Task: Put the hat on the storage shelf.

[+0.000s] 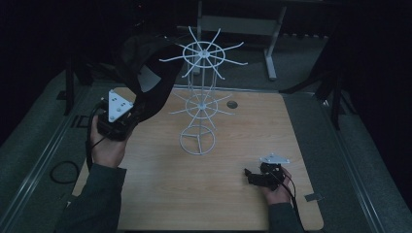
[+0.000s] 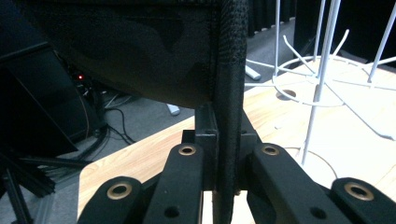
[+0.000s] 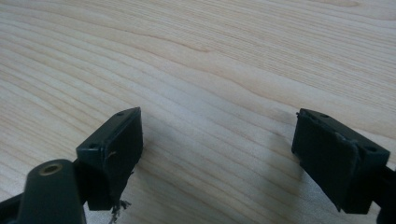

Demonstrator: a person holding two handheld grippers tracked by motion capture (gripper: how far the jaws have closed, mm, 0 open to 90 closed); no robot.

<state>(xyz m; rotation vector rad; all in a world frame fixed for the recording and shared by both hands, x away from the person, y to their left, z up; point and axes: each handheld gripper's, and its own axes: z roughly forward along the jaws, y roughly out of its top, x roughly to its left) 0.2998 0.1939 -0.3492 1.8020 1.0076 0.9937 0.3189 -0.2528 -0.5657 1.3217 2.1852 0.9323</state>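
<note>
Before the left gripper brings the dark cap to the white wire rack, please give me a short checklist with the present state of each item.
1. Left gripper grip on the dark cap: ok, the jaws are shut on its edge band.
2. Cap lifted off the table: ok, it hangs in the air at the rack's left.
3. White wire rack upright: ok, its ring base rests on the table.
4. Free prongs on the top tier: ok, nothing hangs on them.
5. Right gripper out of the way: ok, open, low over bare wood, apart from the rack.
6. Which prong the cap will meet: cannot tell.
</note>
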